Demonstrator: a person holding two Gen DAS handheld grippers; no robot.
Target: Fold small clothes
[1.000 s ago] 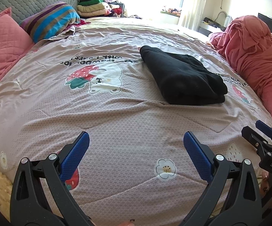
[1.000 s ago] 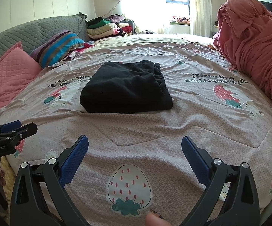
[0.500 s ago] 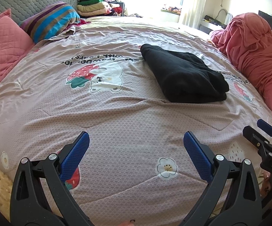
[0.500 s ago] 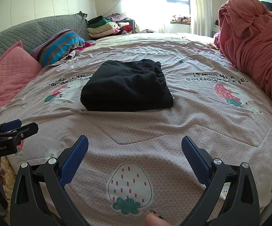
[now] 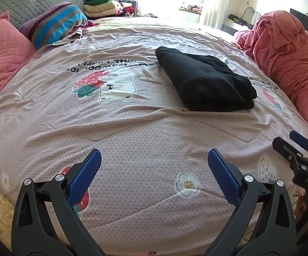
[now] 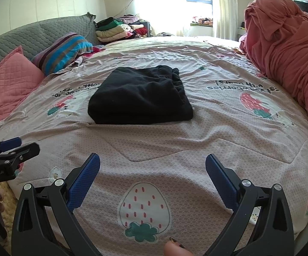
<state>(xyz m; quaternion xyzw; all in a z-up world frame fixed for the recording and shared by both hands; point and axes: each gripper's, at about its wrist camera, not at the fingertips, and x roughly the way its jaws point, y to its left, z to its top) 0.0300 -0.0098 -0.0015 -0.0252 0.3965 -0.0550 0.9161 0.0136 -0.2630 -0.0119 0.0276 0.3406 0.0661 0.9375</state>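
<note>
bed [image 6: 207, 140] with pink strawberry-print cover fills both views, a bit wrinkled, soft underlay. heaped red blanket [image 6: 290, 49] along the right edge, pink pillow [image 5: 0, 53] and striped pillow [image 5: 55, 23] at the left, stack of folded clothes [image 6: 113, 32] far back by the window. black garment [image 6: 141, 96] lying mid-bed, already folded into a thick rectangular bundle, several layers showing at the near edge, gathered waistband-like edge on the right side. probably fleece or knit: soft, light, floppy, not slippery, nothing fragile; layers likely to slide apart if lifted by one corner. best taken at the near folded edge, both corners pinched through all layers, or scooped from under. left tongs [image 5: 154, 164] spread wide, nothing between the pads, low over the near cover. right tongs [image 6: 152, 168] likewise wide and empty, well apart from the garment. fingertip [image 6: 175, 249] at the bottom edge of the right view.
</note>
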